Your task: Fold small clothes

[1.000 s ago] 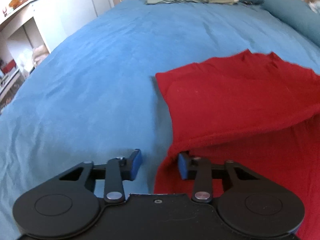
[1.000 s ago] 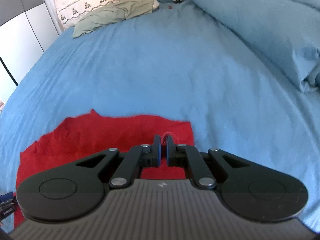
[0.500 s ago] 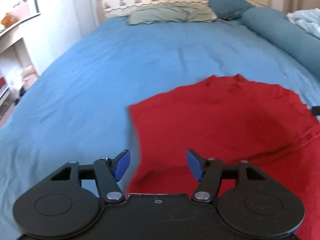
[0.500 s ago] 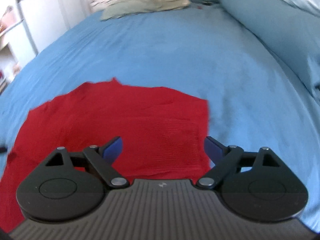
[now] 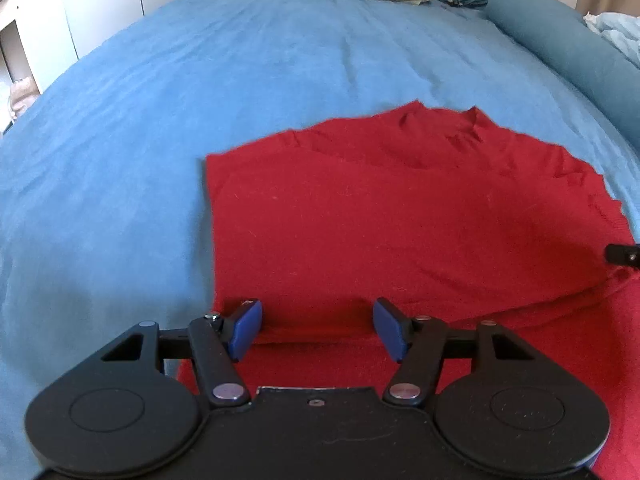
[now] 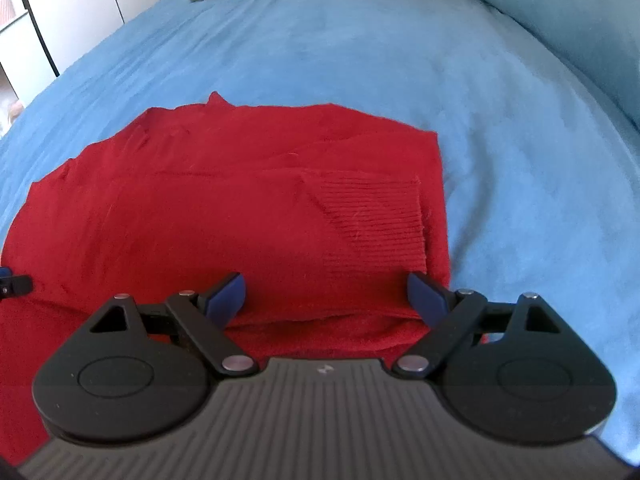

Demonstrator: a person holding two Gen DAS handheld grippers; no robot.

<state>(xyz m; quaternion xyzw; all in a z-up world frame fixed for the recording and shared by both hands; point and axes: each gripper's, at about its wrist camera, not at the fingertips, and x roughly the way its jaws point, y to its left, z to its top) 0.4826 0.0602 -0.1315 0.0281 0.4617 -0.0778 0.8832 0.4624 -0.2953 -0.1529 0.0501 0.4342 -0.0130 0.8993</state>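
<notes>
- Left wrist view: the left gripper (image 5: 316, 326) now has its fingers (image 5: 246, 328) spread wide with nothing between them. One second ago they were much closer together at the near edge of the red sweater (image 5: 380, 220), and half a second ago they were already apart. I judge from this that the fold was laid down and then let go.
- The sweater lies on the blue bed cover (image 5: 200, 80), folded over itself — the upper layer ends in a straight edge just in front of the blue pads, and a lower layer shows under the gripper. The fingers hang just above this edge; whether they touch the cloth I cannot tell. At the right border a dark tip, probably the other gripper, is just visible.
- Right wrist view: the right gripper (image 6: 326, 296) was closed at the cloth one second ago; now its fingers (image 6: 426, 300) stand wide open and hold nothing. The ribbed cuff (image 6: 376, 220) lies flat on top of the folded part, near the right edge of the sweater.
- For the task this means, in my judgement, that one fold is finished and both grippers are free for the next one; the far edge looks uneven and perhaps needs smoothing.
</notes>
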